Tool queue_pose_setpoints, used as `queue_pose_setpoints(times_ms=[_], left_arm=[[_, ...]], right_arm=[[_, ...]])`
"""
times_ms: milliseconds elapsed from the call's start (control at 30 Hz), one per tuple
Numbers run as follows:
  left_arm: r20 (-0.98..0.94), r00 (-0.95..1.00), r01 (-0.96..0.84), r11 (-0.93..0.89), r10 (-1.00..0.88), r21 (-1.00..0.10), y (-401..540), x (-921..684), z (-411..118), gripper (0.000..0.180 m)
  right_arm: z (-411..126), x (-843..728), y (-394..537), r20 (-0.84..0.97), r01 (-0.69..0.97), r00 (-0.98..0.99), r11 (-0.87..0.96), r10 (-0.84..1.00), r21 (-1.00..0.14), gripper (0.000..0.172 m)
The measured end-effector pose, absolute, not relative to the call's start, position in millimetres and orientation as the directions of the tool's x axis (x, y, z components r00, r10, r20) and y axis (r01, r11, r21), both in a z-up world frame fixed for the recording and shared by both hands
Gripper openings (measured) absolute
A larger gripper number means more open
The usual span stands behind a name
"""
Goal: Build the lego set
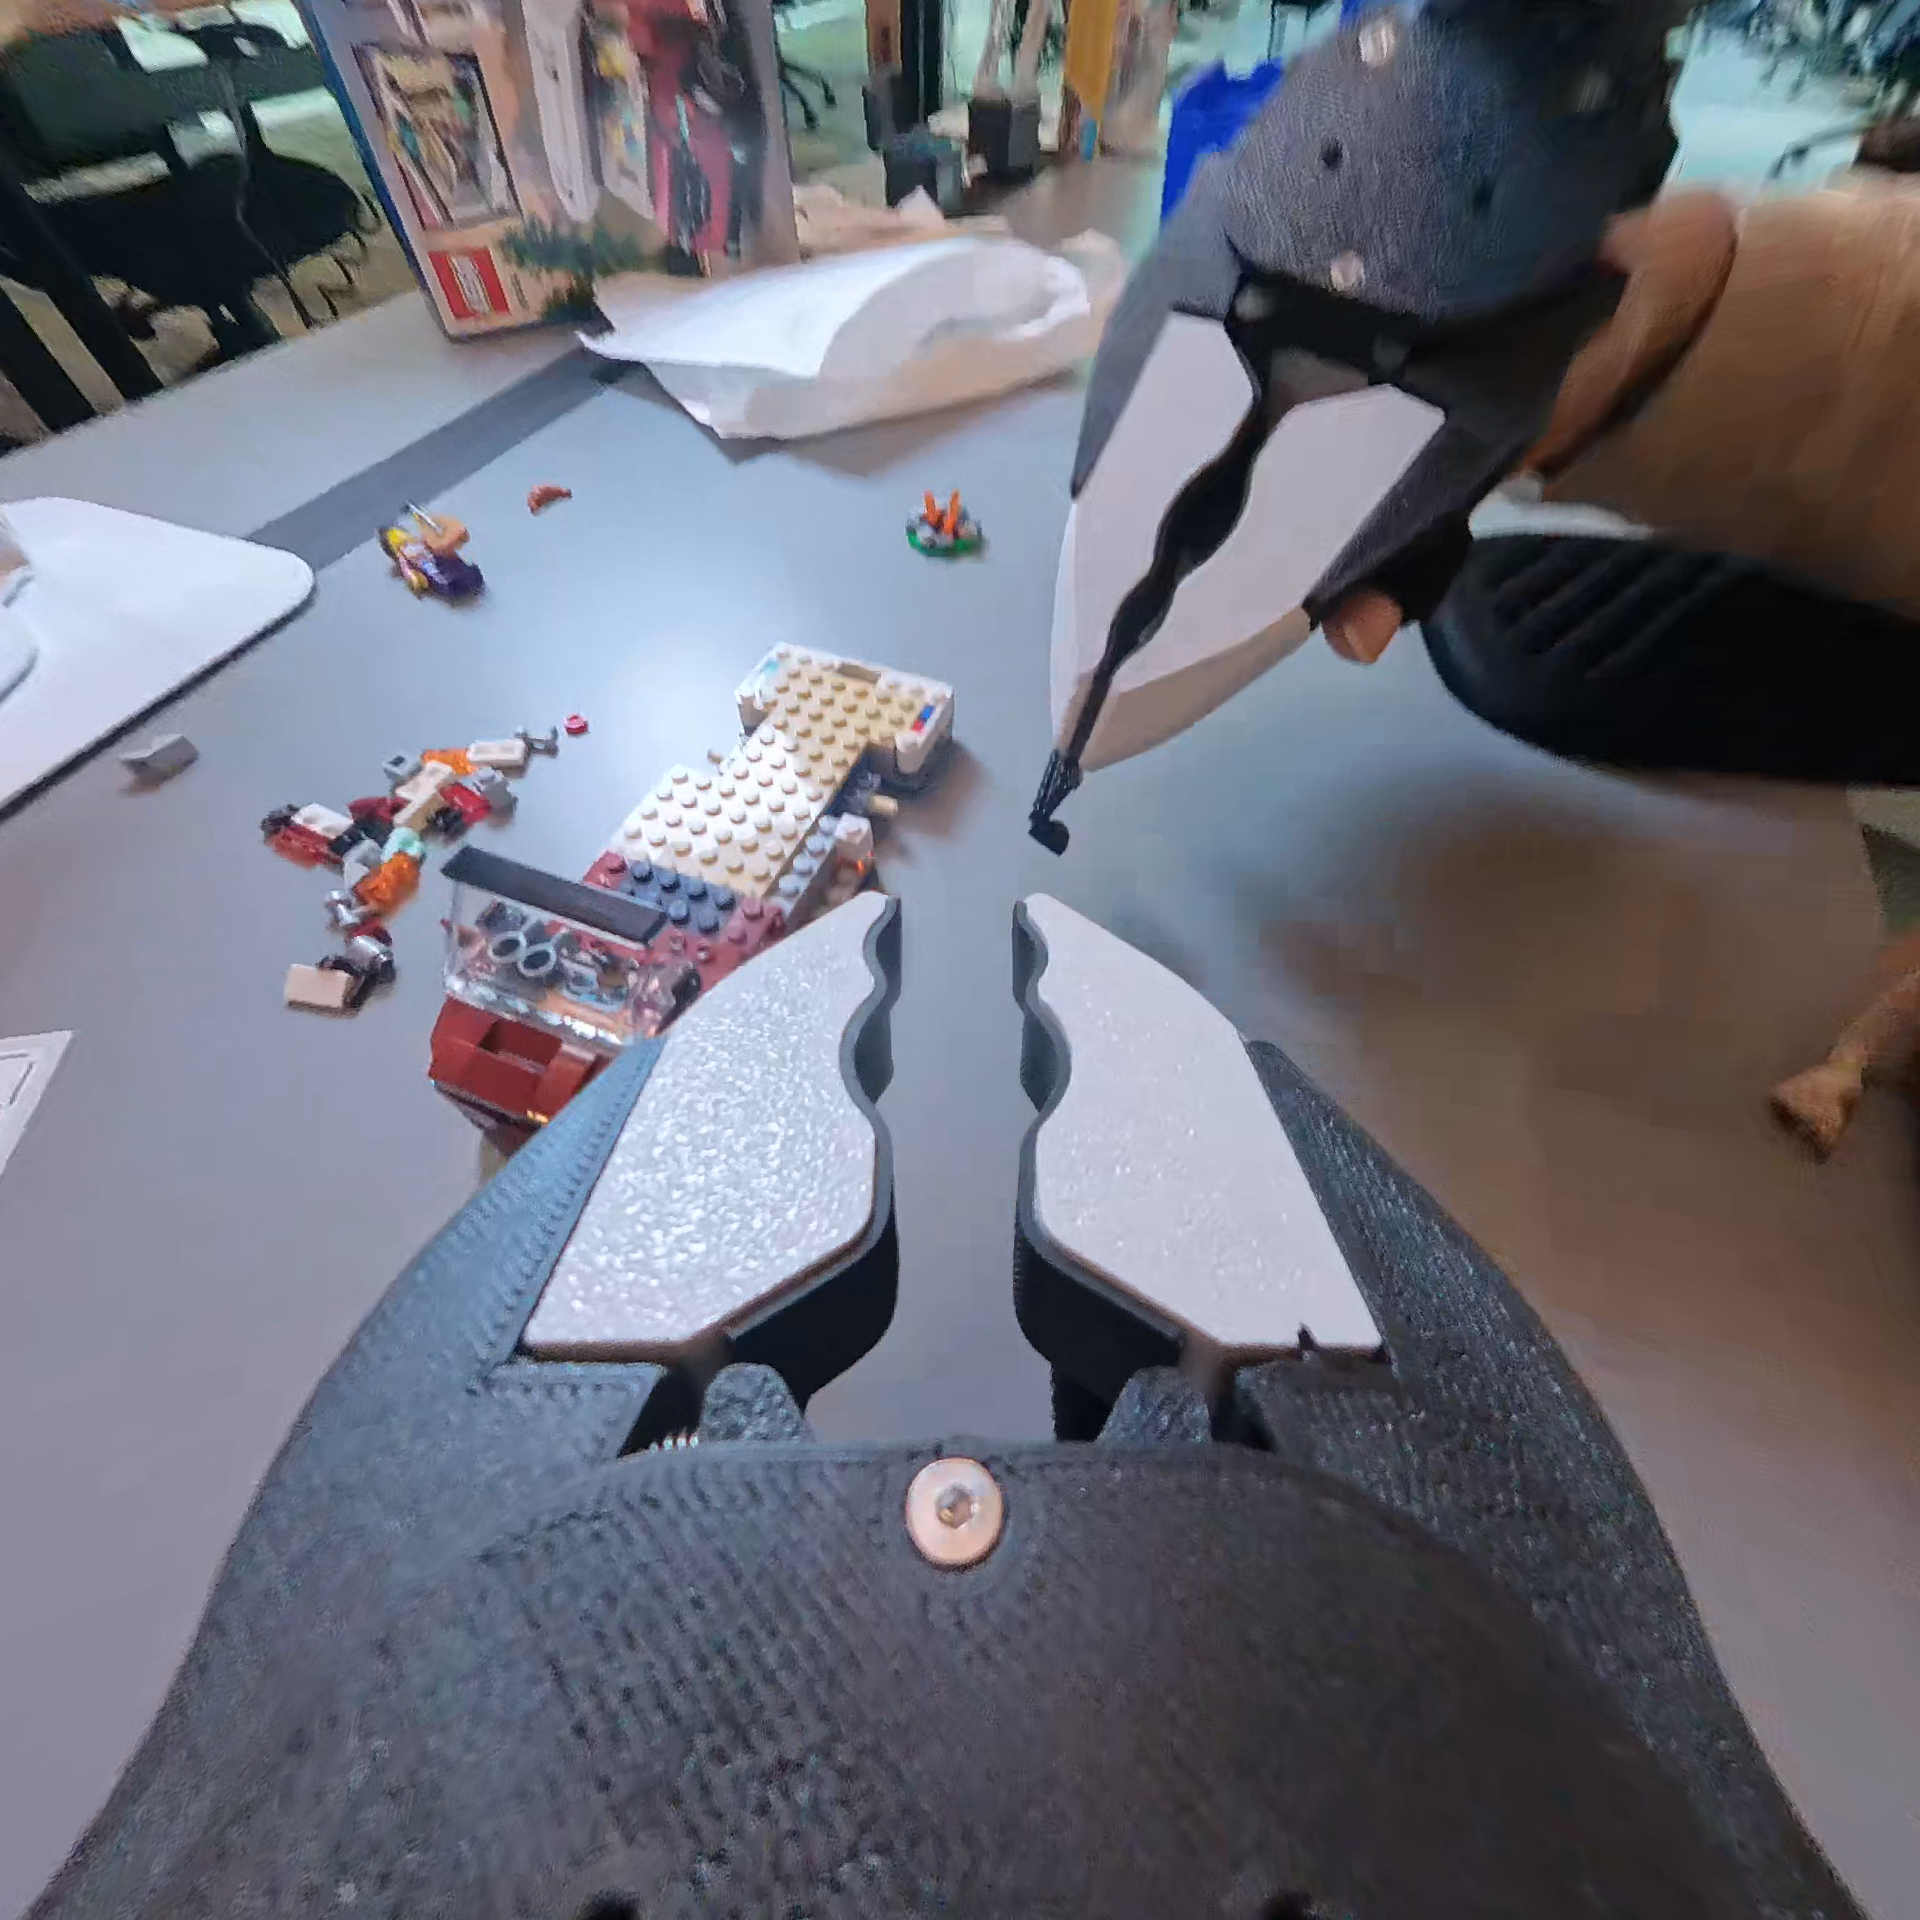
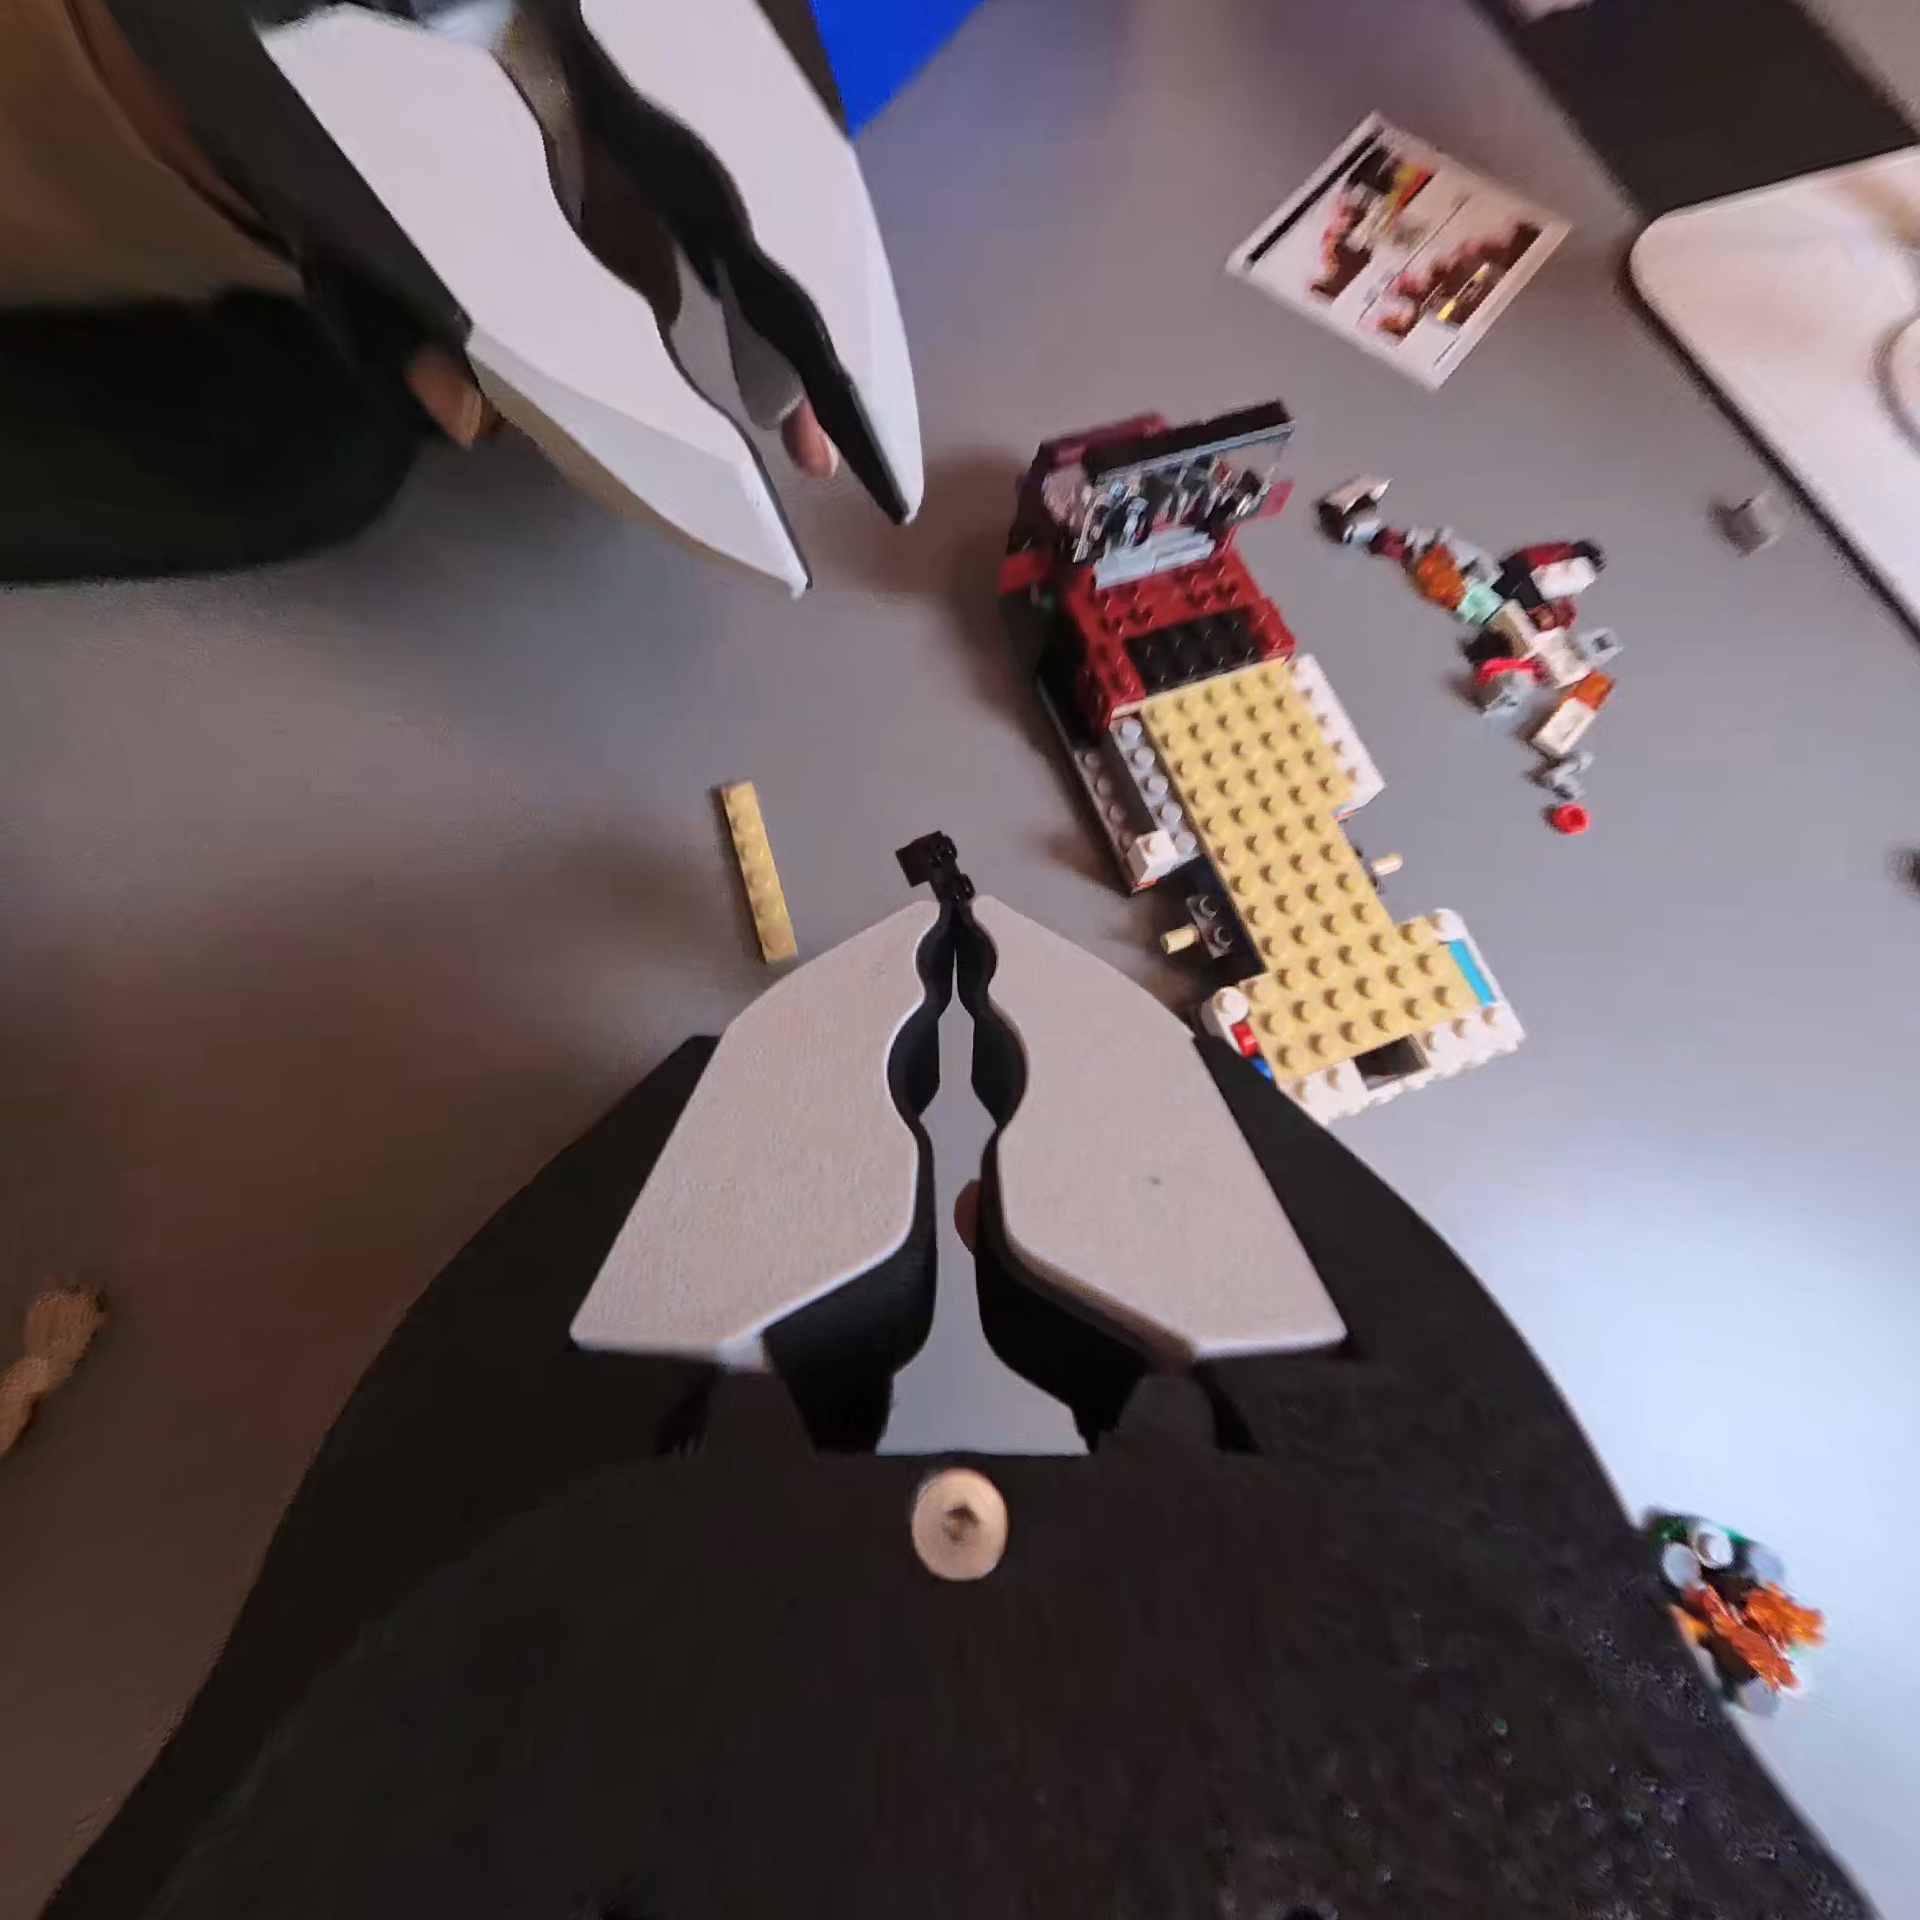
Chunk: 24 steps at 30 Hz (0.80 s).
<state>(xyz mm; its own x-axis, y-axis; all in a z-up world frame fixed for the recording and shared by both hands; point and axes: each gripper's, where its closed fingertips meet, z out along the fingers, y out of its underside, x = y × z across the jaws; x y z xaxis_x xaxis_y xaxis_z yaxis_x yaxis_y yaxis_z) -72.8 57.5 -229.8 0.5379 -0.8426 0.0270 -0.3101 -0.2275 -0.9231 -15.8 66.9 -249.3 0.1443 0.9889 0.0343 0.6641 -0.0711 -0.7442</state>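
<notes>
Two grippers: right gripper (image 2: 951, 909) pinches one black piece (image 2: 935, 862); left gripper (image 1: 956, 914) gapes.

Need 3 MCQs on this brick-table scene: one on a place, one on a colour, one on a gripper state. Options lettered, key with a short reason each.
1. Where does the loose tan strip lie?
A. on the table, apart from the brick model
B. on top of the model
C. in the left gripper

2. What colour is the small piece at the right gripper tips?
A. red
B. black
C. white

3. How do the left gripper jaws stand?
A. shut on a brick
B. shut with nothing between
C. open, nothing between

Key: 1 A, it lies alone on grey table, left of the brick model. 2 B, the piece is black. 3 C, bare table shows between its fingers.
</notes>
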Motion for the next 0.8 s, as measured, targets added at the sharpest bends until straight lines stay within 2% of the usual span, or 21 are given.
queue_pose_setpoints(times_ms=[100, 167, 233, 433, 567, 800], left_arm=[[0.026, 0.466, -0.469, -0.271, -0.884, -0.841, 45.5, -72.3, -264.0, 0.026], [0.049, 0.42, -0.547, -0.295, -0.906, -0.783, 34.3, -68.4, -283.6, 0.034], [0.037, 0.384, -0.594, -0.278, -0.923, -0.755, 26.6, -63.7, -293.6, 0.035], [-0.054, 0.35, -0.652, -0.202, -0.935, -0.73, 23.2, -59.7, -298.4, 0.026], [-0.105, 0.331, -0.679, -0.16, -0.938, -0.717, 23.7, -60.7, -299.8, 0.019], [-0.134, 0.304, -0.7, -0.126, -0.943, -0.703, 20.1, -58.8, -300.4, 0.009]], right_arm=[[-269.8, -18.5, 65.9, -0.004, 0.778, 0.099, -0.08, 0.995, -0.623, 0.0], [-280.2, -24.3, 64.2, -0.047, 0.816, 0.092, -0.103, 0.995, -0.569, 0.0], [-287.7, -29.0, 64.5, -0.069, 0.841, 0.087, -0.11, 0.994, -0.529, 0.0], [-288.0, -37.0, 68.6, -0.104, 0.834, 0.086, -0.128, 0.991, -0.537, 0.001], [-279.4, -35.9, 68.8, -0.125, 0.795, 0.079, -0.138, 0.989, -0.59, 0.01], [-280.7, -17.9, 72.3, -0.056, 0.824, 0.0, -0.032, 0.998, -0.566, 0.017]])
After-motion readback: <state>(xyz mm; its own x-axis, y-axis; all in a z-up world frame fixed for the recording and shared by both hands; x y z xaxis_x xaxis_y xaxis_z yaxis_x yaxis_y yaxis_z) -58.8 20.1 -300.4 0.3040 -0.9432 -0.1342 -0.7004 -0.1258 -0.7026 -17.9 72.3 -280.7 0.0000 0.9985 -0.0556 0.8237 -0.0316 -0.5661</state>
